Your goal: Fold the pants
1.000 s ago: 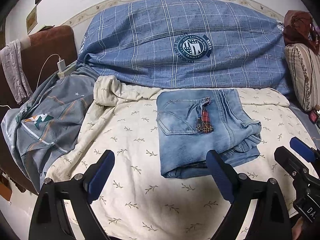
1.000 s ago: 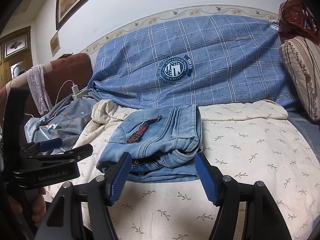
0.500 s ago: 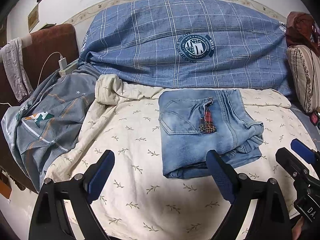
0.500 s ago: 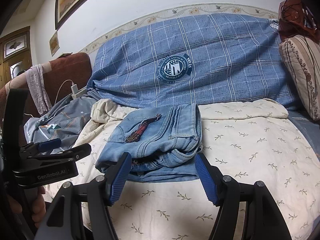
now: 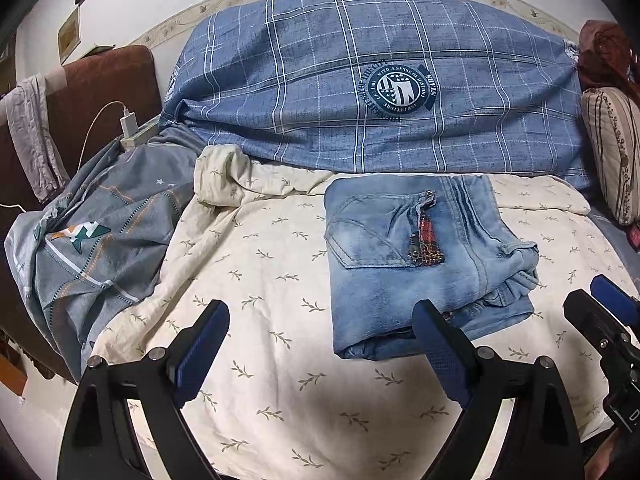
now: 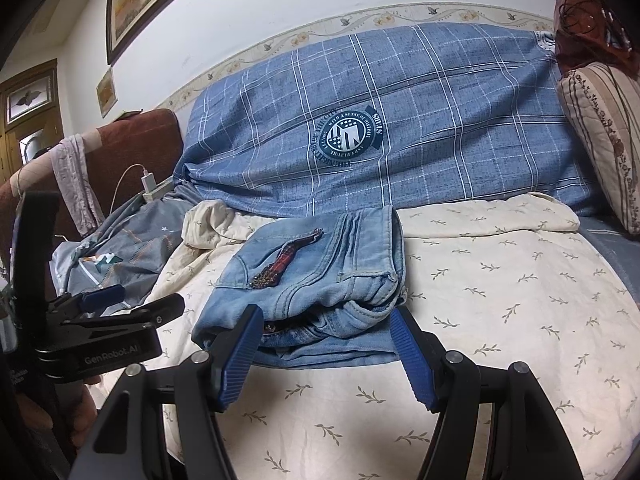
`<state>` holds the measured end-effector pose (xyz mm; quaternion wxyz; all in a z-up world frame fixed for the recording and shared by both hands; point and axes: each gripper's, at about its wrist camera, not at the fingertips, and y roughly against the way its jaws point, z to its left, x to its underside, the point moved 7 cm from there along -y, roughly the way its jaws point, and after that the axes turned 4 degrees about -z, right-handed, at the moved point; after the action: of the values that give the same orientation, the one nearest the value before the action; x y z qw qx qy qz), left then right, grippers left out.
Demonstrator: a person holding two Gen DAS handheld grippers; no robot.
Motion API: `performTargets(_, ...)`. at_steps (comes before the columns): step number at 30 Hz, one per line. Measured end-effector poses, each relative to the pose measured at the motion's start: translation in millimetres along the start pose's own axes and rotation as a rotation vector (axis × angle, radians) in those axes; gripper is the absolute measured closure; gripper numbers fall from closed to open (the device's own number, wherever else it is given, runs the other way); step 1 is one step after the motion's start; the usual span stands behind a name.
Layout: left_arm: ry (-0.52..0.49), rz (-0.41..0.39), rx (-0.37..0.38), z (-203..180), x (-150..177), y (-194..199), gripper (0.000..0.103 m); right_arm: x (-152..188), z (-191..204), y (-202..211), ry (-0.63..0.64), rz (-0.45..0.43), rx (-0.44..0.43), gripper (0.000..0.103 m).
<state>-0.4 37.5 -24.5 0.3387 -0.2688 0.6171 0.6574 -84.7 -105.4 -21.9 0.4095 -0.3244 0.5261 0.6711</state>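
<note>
Light blue jeans (image 5: pixel 416 264) lie folded into a compact stack on the cream leaf-print bedspread (image 5: pixel 256 264), back pocket and a red plaid patch on top. They also show in the right wrist view (image 6: pixel 320 280). My left gripper (image 5: pixel 320 336) is open and empty, held just short of the stack's near left corner. My right gripper (image 6: pixel 326 344) is open and empty, just short of the stack's near edge. The right gripper shows at the right edge of the left wrist view (image 5: pixel 600 320); the left gripper shows at the left of the right wrist view (image 6: pixel 108 312).
A blue plaid duvet (image 5: pixel 360 92) is piled against the wall behind the jeans. A grey patterned cover (image 5: pixel 96 240) hangs at the left by a brown headboard (image 5: pixel 100 96) with a charger (image 5: pixel 130 128). A striped pillow (image 5: pixel 612 152) stands at the right.
Both grippers have drawn back and up slightly from the folded jeans, which look a little lower and farther. The jeans have not moved. Both grippers stay open.
</note>
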Motion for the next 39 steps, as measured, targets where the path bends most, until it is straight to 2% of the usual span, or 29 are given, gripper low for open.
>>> performTargets(15, 0.018, -0.024, -0.027, 6, -7, 8, 0.01, -3, 0, 1, -0.004, -0.011, -0.007, 0.034)
performTargets(23, 0.036, -0.027, -0.008, 9, -11, 10, 0.01, -4, -2, 3, -0.009, -0.015, -0.006, 0.034)
performTargets(27, 0.015, -0.047, -0.039, 8, -12, 11, 0.01, -4, -1, 3, -0.006, -0.013, -0.01, 0.034)
performTargets(34, 0.028, -0.061, -0.015, 10, -11, 10, 0.01, -2, 2, -1, 0.003, -0.003, -0.015, 0.034)
performTargets(37, 0.047, -0.065, 0.012, 10, -10, 9, 0.0, -2, 3, -2, 0.007, 0.0, -0.017, 0.034)
performTargets(39, 0.058, -0.066, 0.042, 8, -10, 9, 0.0, -1, 3, -2, 0.006, 0.001, -0.02, 0.034)
